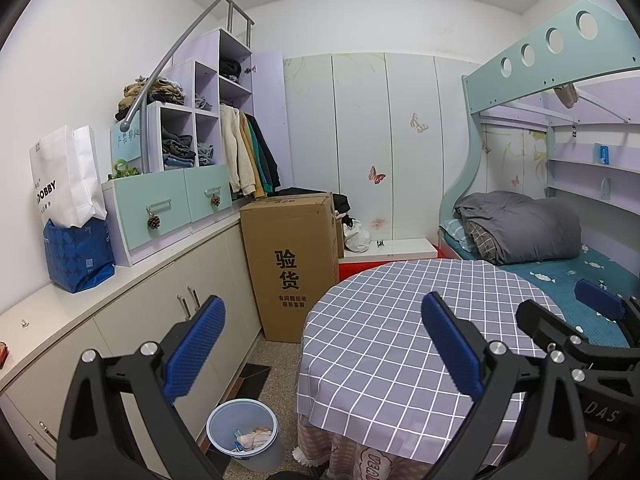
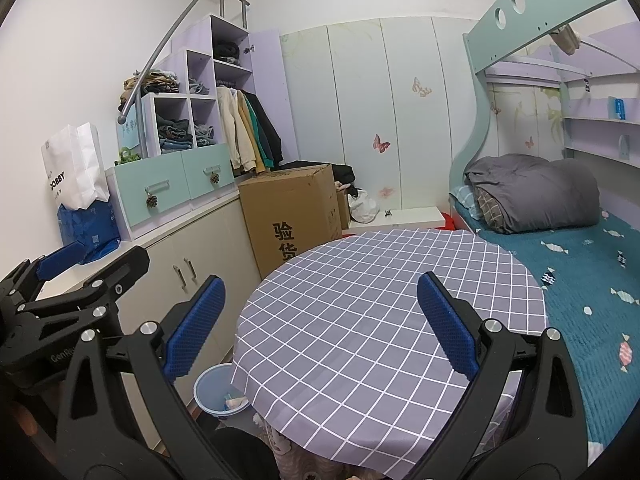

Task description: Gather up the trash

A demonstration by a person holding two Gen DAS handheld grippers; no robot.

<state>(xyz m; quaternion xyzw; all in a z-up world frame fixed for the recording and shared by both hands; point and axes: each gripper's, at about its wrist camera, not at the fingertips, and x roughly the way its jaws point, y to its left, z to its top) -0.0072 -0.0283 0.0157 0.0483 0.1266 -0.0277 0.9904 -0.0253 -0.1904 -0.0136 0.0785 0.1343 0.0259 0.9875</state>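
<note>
A pale blue waste bin (image 1: 243,432) stands on the floor left of the round table and holds crumpled paper and wrappers; in the right wrist view the bin (image 2: 212,394) is half hidden under the table's edge. My left gripper (image 1: 324,344) is open above the table's near left edge, nothing between its blue pads. My right gripper (image 2: 320,324) is open too, over the grey checked tablecloth (image 2: 360,312). The right gripper (image 1: 568,312) also shows at the right of the left wrist view, and the left gripper (image 2: 92,260) at the left of the right wrist view. No loose trash shows on the cloth.
A tall cardboard box (image 1: 292,264) stands on the floor behind the table. Low white cabinets (image 1: 160,304) run along the left wall, carrying a blue bag (image 1: 78,256) and a white bag. A bunk bed (image 1: 560,256) with a grey duvet lies to the right.
</note>
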